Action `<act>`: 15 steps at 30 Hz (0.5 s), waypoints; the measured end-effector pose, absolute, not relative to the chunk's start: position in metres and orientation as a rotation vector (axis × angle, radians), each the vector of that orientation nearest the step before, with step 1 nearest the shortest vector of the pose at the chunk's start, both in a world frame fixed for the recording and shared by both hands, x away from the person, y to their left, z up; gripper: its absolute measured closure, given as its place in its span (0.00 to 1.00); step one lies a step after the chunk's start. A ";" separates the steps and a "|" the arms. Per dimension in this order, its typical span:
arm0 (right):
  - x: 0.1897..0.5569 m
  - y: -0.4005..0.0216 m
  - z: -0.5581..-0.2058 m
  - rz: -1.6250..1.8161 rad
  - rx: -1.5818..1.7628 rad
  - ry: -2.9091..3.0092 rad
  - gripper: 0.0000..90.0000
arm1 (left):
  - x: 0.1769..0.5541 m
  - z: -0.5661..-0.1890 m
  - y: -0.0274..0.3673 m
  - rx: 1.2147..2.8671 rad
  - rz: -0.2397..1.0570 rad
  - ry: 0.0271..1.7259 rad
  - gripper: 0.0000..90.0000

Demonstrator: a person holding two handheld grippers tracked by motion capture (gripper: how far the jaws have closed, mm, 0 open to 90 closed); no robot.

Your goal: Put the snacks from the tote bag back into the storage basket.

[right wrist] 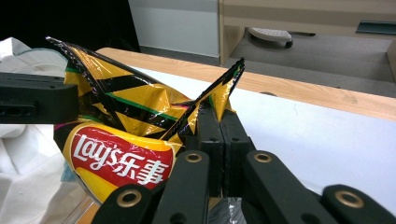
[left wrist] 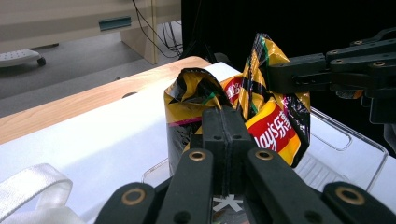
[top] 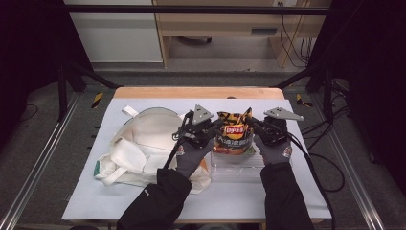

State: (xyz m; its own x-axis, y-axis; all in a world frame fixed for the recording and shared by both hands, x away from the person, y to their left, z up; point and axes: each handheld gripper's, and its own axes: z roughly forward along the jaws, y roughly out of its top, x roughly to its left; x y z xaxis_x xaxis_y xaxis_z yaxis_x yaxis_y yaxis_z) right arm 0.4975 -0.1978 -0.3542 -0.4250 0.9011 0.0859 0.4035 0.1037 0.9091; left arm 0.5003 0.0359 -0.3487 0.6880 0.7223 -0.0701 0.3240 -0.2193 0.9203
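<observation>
Two grippers were on the same thing: a yellow, black and red crinkled foil chip bag that stood upright in a clear, shallow plastic tray on the white-covered table. I had my left gripper clamped tight on the bag's left top corner; in the left gripper view its black jaws met flat against each other with the foil pinched at their tips. My right gripper was closed just as hard on the opposite top corner, and in the right gripper view the jaws stood pressed together with a pointed flap of the bag sticking up between them. Between the two grips the bag's top edge sagged into a creased V, red logo facing me. Its lower part sat inside the tray, though I could not tell whether it rested fully on the tray's floor. A cream canvas tote bag lay crumpled on the table just beside my left hand, its white strap showing at the lower edge of the left gripper view. Both my hands were gloved in grey
</observation>
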 end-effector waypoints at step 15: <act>0.506 -0.195 -0.359 1.281 1.266 1.865 0.96 | 0.510 -0.355 0.035 1.788 0.488 0.869 0.99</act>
State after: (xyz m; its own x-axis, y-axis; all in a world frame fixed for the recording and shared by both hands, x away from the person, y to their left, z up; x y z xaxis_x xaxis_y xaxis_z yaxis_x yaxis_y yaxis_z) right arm 0.5057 -0.1946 -0.3594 -0.4113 0.9087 0.0715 0.3928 0.1059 0.9135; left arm 0.5101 0.0353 -0.3551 0.6544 0.7526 -0.0732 0.3284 -0.1956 0.9240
